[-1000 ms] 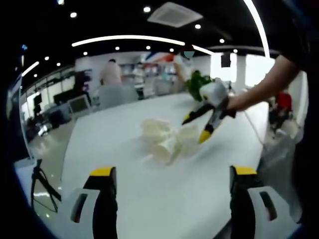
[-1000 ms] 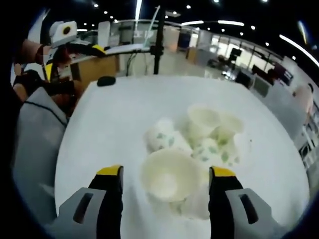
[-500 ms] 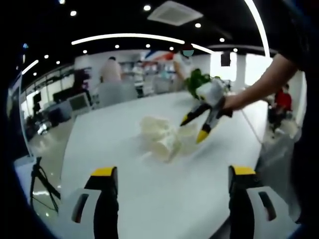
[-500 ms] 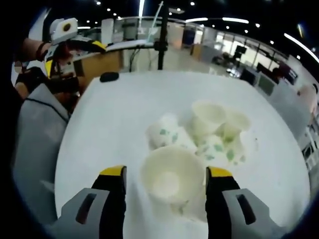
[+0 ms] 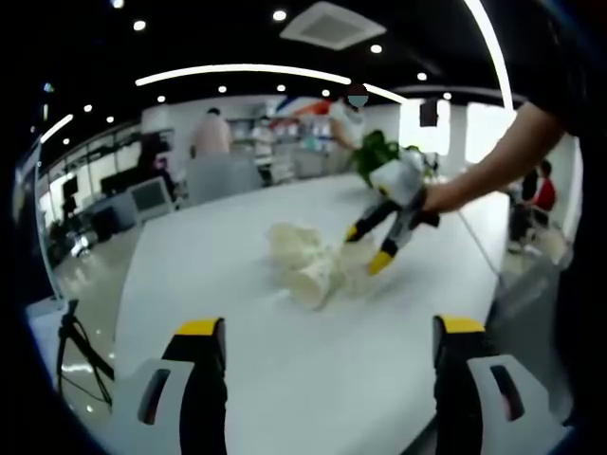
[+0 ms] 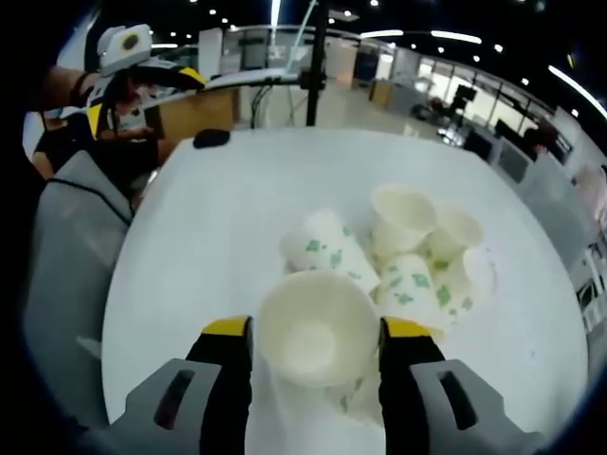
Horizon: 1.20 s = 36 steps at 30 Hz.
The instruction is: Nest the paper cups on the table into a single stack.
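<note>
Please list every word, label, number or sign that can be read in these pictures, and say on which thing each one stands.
None can be read.
The paper cups carry a green leaf print, with no letters that show.
The coloured sign on the far wall in the left gripper view is too blurred to read.
The right gripper and left gripper show yellow tips, no text.

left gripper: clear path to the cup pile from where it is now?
Probably yes. The left gripper is open and aimed at the cup pile across bare table. The right gripper is already at the pile's far side, so the two could crowd each other.
</note>
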Available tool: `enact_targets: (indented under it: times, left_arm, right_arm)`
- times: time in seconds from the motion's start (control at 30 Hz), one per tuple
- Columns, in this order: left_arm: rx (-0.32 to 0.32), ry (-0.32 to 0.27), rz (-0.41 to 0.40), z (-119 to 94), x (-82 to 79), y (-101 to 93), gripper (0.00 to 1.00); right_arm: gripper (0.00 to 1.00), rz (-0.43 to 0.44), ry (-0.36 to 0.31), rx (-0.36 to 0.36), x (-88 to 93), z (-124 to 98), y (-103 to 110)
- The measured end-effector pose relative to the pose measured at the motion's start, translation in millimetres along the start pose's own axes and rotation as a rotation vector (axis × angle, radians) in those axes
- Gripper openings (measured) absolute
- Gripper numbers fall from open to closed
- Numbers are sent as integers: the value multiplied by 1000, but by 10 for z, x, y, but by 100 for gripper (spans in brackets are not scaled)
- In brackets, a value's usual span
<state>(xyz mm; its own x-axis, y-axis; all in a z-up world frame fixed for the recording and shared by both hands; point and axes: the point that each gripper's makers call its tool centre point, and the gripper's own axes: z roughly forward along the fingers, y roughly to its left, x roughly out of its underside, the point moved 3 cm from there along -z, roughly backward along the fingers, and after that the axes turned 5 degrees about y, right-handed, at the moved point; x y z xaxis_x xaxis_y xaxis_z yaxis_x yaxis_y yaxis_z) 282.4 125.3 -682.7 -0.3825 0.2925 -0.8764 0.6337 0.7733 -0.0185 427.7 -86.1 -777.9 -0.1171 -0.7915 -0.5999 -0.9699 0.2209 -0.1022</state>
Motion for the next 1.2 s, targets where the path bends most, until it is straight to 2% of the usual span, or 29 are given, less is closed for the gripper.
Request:
enact_targets:
  times: [0.77,1.2]
  left_arm:
    - [-5,-5,-2,-36,35,1,89]
    - [-1,-7,-3,-42,32,7,89]
  right_arm:
    - [44,-1,-13,-19,-47,-52,149]
    - [43,-4,-45,-38,-127,-152,419]
